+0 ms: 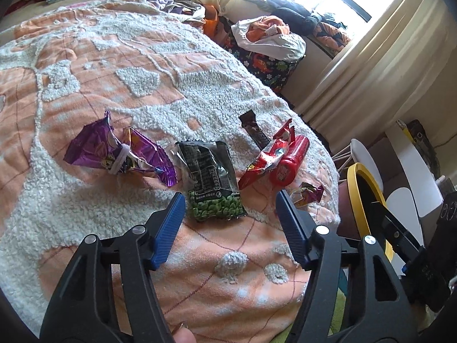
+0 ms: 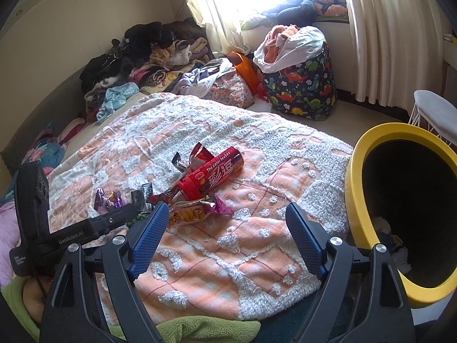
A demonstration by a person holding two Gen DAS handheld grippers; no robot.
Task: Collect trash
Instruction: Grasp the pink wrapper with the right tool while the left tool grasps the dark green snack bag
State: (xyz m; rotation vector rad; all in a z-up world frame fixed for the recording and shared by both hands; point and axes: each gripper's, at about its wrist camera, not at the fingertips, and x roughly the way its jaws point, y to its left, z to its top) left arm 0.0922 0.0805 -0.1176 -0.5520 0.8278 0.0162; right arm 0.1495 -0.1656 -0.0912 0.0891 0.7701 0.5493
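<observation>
On the bed, over an orange and white blanket [image 1: 120, 65], a loose row of trash. Far left: purple wrapper [image 1: 120, 151], crumpled, tied at its middle with a white band. Just to the right: dark bag of green peas [image 1: 211, 183], lying flat, its lower end between the blue fingertips of the left hand-held gripper [image 1: 230, 200] but not touching them; jaws wide apart, nothing held. Further right and farther back: thin dark brown wrapper [image 1: 252, 130]. Beside it: torn red wrapper [image 1: 268, 154], leaning against a red tube can [image 1: 288, 161] that lies on its side. Below the can, near the right fingertip: small pink and yellow snack packet [image 1: 307, 193]. At the right edge of the bed: yellow-rimmed bin [image 1: 367, 197], tilted with its dark opening toward the bed.

From the right wrist view, same order: purple wrapper [image 2: 107, 200] at left, partly behind the body of the other tool; red tube can [image 2: 211, 173] in the middle, with white print; snack packet [image 2: 197, 213] just in front of the can, close to the left fingertip of the right hand-held gripper [image 2: 227, 214]. Jaws spread wide, empty, above bare blanket [image 2: 257, 154]. At right, yellow-rimmed bin [image 2: 354, 188] beside the blanket edge, some pale items visible deep inside. Behind, on the floor by the window: dinosaur-print basket [image 2: 302, 88] full of clothes.
</observation>
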